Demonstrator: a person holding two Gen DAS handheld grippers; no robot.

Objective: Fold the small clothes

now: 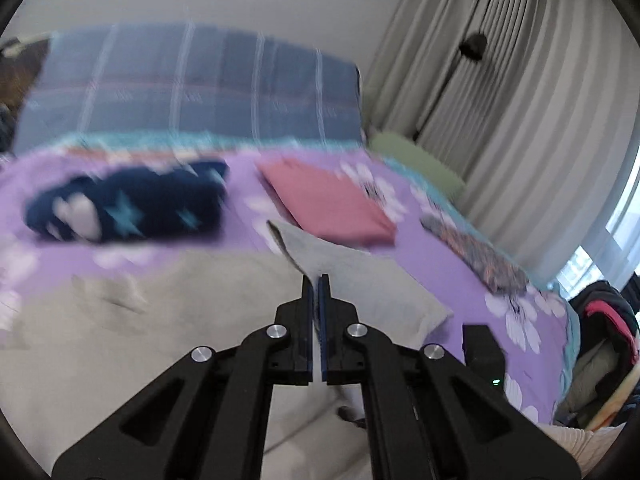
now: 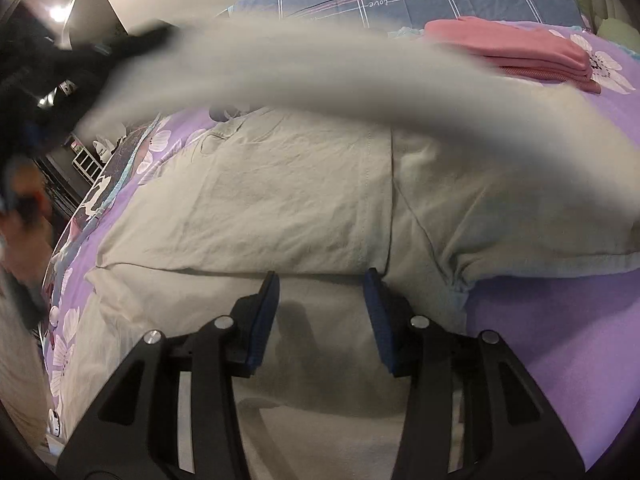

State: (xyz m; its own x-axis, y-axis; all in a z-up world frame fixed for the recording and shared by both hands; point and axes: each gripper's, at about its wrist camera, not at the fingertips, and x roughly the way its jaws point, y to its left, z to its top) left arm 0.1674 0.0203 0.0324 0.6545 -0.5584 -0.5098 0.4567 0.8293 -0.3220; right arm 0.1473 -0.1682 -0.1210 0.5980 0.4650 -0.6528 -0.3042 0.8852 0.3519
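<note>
My left gripper (image 1: 319,280) pinches the beige garment's (image 2: 280,200) lifted edge, blurred above the bed (image 2: 560,320), while my right gripper (image 2: 322,280) hangs with jaws apart, holding nothing.

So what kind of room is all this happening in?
Most likely a bedroom: clothes lie on a purple floral bedspread, a blue plaid pillow sits at its head, and long pleated curtains hang beside it.

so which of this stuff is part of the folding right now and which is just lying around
In the job:
beige garment
left hand-held gripper, shut on its lifted edge
right hand-held gripper, open

Lying about:
folded pink garment
navy star garment
plaid pillow
</note>
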